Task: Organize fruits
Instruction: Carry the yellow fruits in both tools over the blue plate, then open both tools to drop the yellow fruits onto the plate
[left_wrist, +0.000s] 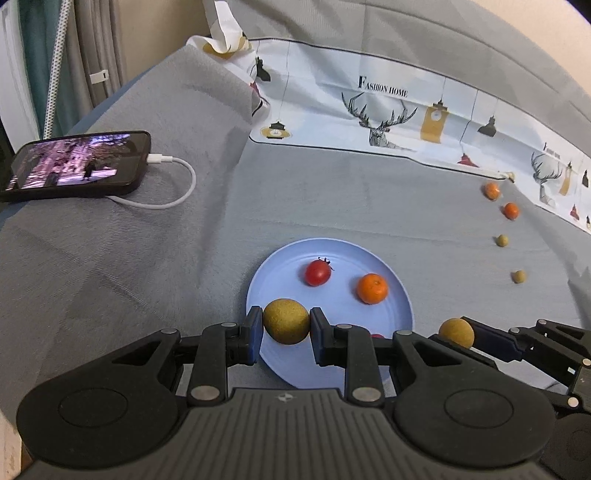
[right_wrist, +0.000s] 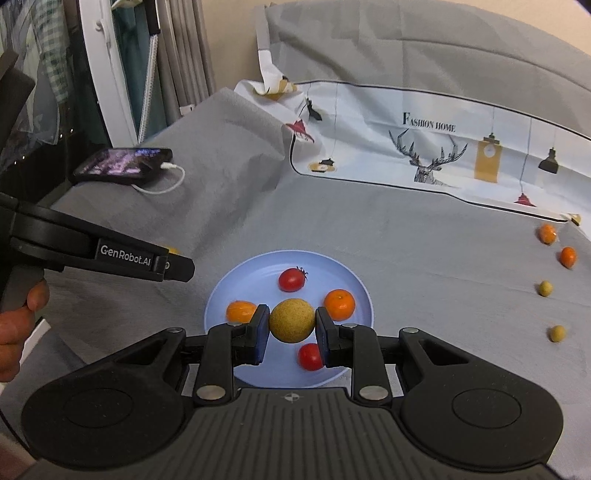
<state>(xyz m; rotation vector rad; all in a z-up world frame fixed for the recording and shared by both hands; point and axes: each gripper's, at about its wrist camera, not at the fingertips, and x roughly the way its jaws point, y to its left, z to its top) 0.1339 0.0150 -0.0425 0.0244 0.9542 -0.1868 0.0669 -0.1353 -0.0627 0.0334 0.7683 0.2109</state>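
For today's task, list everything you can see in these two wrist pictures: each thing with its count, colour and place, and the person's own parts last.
Plate: one, light blue, on the grey cloth.
Tomatoes: two, red, on the plate.
Oranges on plate: two, orange.
Held fruits: two, yellow-brown, round, one in each tool over the plate.
Loose oranges: two, on the cloth at far right.
Loose small fruits: two, yellow-green, nearer than those oranges.
Phone: one, black, screen lit, far left.
Cable: one, white, plugged into the phone.
Printed cloth: one, white, deer pattern, at the back.
Left tool: black, shut on a fruit.
Right tool: black, shut on a fruit.
Hand: one visible, gripping the left tool's handle.
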